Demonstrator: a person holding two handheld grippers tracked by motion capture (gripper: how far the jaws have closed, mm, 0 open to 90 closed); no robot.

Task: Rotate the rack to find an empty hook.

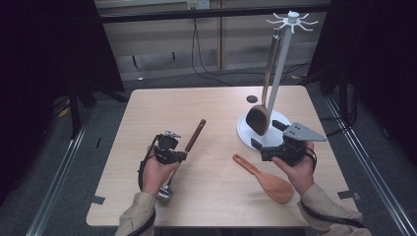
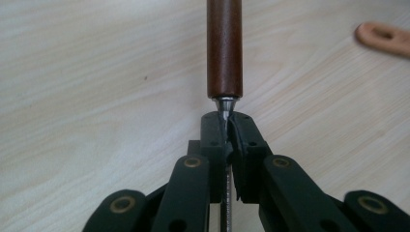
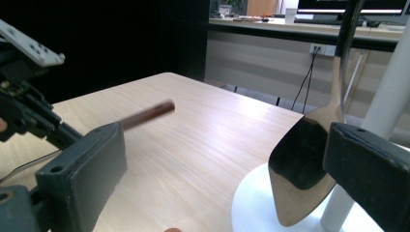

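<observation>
High view: left gripper [image 1: 183,156] clamps a ladle [image 1: 194,136] whose brown handle points to one o'clock, while an orange rice paddle [image 1: 268,180] lies at five o'clock on the table [image 1: 147,113], beside the right gripper [image 1: 265,137]. Left gripper view: jaws pinch the metal shaft below the handle. Right gripper view: jaws stand wide, a dark spatula [image 3: 302,169] hanging from the white rack [image 3: 387,106] at three o'clock between them.

Pale wood table [image 1: 216,105], grey floor [image 1: 108,123], black curtains [image 1: 44,44], wall sockets [image 1: 197,4].
</observation>
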